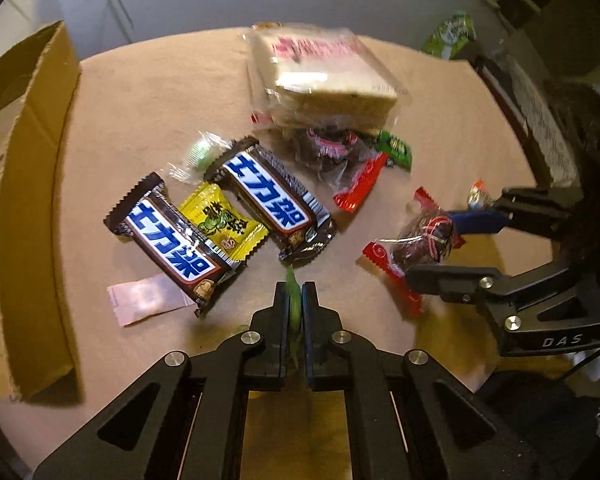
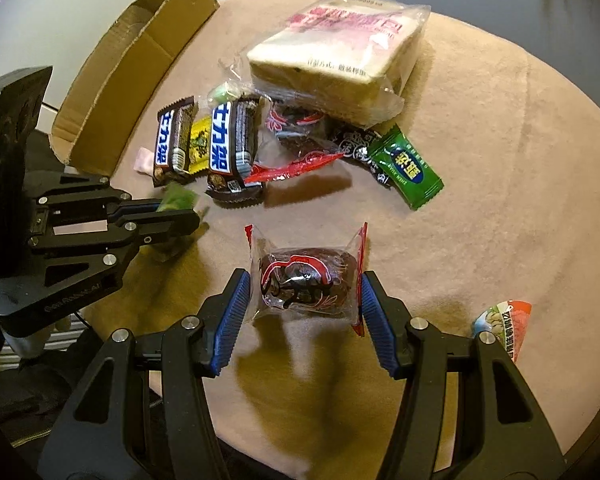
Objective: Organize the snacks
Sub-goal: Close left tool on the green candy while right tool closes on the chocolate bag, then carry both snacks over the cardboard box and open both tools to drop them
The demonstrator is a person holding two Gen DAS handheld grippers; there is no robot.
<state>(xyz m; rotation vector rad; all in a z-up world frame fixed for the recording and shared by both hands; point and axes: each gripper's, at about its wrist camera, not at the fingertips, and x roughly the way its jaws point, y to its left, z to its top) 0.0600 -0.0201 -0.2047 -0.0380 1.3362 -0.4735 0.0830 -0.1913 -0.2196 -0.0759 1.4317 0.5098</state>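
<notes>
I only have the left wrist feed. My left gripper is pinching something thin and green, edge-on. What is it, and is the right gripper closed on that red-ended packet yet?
Observer: From the right wrist view, the left gripper holds a small green wrapper, blurred, print unreadable.
Operator: And the right one?
Observer: The right gripper is open; its blue pads flank the red-ended packet without clamping it.
Operator: Anything near it I can't see well?
Observer: A small peanut-print packet lies just right of its right finger.
</notes>
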